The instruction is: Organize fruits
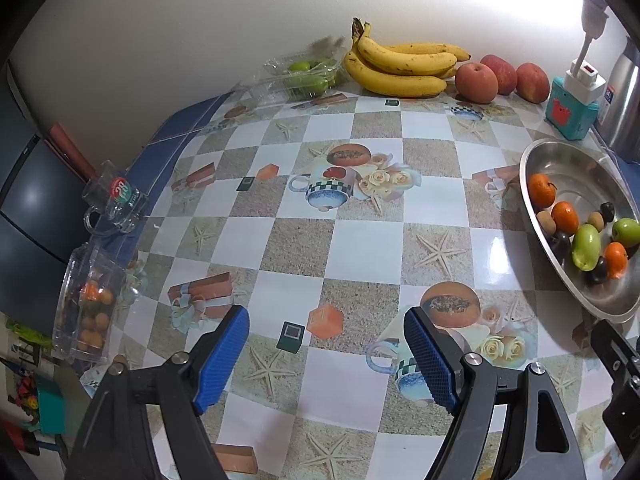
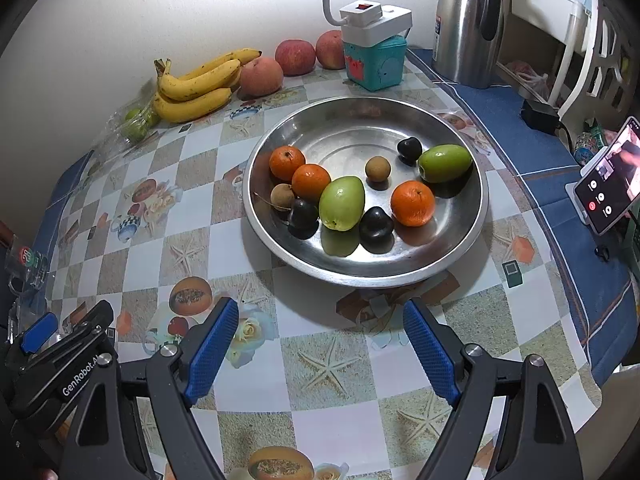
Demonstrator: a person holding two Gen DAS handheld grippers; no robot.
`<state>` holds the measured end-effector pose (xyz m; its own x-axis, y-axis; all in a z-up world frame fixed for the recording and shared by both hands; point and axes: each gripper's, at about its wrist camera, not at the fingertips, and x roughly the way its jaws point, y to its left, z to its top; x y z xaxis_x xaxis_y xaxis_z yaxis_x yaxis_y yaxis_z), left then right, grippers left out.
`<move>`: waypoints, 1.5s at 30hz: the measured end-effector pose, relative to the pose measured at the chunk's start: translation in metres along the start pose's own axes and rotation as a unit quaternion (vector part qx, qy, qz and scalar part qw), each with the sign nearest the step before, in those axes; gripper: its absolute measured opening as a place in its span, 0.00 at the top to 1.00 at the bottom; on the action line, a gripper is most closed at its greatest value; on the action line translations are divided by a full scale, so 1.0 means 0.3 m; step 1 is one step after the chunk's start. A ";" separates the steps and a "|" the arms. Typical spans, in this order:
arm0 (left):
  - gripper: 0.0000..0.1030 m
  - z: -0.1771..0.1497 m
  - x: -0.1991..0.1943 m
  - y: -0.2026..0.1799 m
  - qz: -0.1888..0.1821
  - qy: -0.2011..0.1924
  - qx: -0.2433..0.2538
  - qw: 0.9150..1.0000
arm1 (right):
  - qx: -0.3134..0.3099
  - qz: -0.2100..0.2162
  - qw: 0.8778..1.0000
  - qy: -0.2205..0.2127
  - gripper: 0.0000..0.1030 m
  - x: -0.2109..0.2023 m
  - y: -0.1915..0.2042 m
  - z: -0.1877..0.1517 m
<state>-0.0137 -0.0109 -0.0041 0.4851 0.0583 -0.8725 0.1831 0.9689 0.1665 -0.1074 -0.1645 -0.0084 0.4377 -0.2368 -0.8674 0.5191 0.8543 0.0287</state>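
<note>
While both tools hang over the checked surface (image 1: 360,240), the mixed fruit sits gathered in the steel bowl (image 2: 360,120): three oranges (image 2: 413,203), two green fruits (image 2: 342,202), two small brown ones (image 2: 377,168) and three dark plums (image 2: 376,224), all jumbled together. Left hand-held gripper (image 1: 326,356), fingers spread wide, nothing between them, pointing at bare cloth. Right hand-held gripper (image 2: 320,354), same story: fingers apart, empty, aimed at the bowl's near rim.

Against the wall, bananas (image 1: 400,66) and three apples (image 1: 476,82) lie in a tidy row, with a clear tray of green fruit (image 1: 308,76) beside them. Off at the left edge, another clear box (image 1: 86,312) holds small orange fruit.

How far along? Hard call. Some kinds look grouped already, by the wall and in the boxes, yet the bowl is a mix. That fits sorting out of the bowl partway through, or gathering loose fruit into the bowl nearly done. Neither tool holds anything to settle it.
</note>
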 end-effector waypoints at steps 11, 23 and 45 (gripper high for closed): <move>0.20 0.001 -0.011 -0.001 -0.006 -0.006 -0.001 1.000 | -0.002 -0.001 1.000 0.002 0.18 0.004 0.003 0.002; 0.20 0.004 -0.014 -0.004 -0.008 -0.008 -0.002 1.000 | -0.010 -0.003 1.000 0.006 0.18 0.012 0.012 0.003; 0.20 0.008 -0.021 0.002 -0.009 -0.011 -0.008 1.000 | -0.012 -0.004 1.000 0.006 0.18 0.012 0.014 0.003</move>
<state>-0.0147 -0.0113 0.0026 0.5005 0.0360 -0.8650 0.1788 0.9733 0.1439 -0.1029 -0.1623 -0.0110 0.4243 -0.2376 -0.8738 0.5038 0.8638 0.0098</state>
